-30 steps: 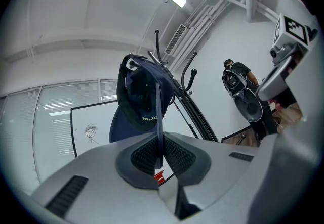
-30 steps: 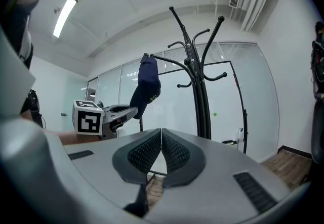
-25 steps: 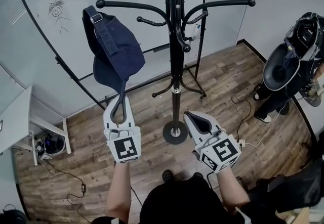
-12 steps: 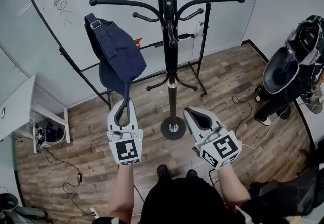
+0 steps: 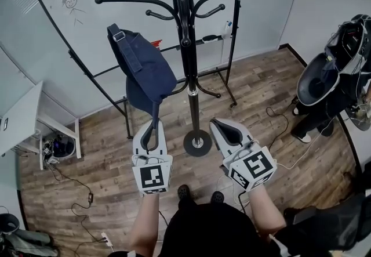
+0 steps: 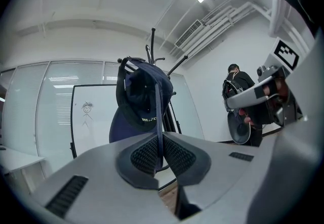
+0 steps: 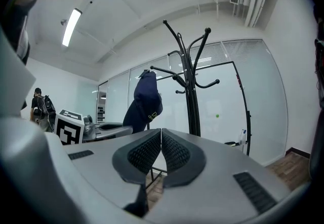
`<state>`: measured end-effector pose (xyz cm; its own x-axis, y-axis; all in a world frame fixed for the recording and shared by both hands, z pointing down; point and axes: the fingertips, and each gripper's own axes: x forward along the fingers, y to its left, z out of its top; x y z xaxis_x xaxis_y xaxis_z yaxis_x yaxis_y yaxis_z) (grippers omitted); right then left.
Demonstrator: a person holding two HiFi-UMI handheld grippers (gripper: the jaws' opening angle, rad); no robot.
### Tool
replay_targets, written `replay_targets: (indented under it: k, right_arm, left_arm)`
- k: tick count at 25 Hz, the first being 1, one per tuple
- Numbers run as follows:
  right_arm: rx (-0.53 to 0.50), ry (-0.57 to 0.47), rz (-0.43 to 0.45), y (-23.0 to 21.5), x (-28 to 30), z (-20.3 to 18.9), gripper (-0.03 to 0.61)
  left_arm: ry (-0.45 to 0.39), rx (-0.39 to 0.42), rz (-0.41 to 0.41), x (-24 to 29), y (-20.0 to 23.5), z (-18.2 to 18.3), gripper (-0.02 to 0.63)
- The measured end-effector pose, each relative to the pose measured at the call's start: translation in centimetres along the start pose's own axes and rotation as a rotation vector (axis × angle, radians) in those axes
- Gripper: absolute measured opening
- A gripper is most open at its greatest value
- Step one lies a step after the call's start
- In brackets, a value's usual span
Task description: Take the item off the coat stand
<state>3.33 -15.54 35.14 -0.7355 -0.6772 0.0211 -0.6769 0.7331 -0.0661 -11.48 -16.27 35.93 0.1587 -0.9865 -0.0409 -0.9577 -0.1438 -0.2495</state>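
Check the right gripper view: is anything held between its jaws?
No: the right gripper has its jaws shut on each other with nothing between them, and the navy cap sits well beyond them.

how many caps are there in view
1. The navy cap is held up by its brim in the left gripper, just left of the coat stand pole. No other shows on the hooks.

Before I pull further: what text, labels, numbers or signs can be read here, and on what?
None reads clearly.
Small white lettering on the cap: too blurred to read.
A stick figure on the whiteboard: a drawing, no words.
Square black-and-white markers on the left gripper and right gripper: patterns, no letters.
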Motion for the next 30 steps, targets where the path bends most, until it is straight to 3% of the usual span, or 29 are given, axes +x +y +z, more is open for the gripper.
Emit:
replay_targets:
  k: [18,30]
  right_arm:
    - [-0.002,0.041,0.029,-1.0,-2.6,-3.1,0.029]
    - [-0.031,0.034,0.021,0.1,-2.8,-2.1,0.029]
  left_arm:
    - [0.074,-0.108,-0.015,-1.9,-4.5,-2.0,0.029]
    - [0.083,-0.123,-0.041,-2.4,-4.6,-1.7,0.029]
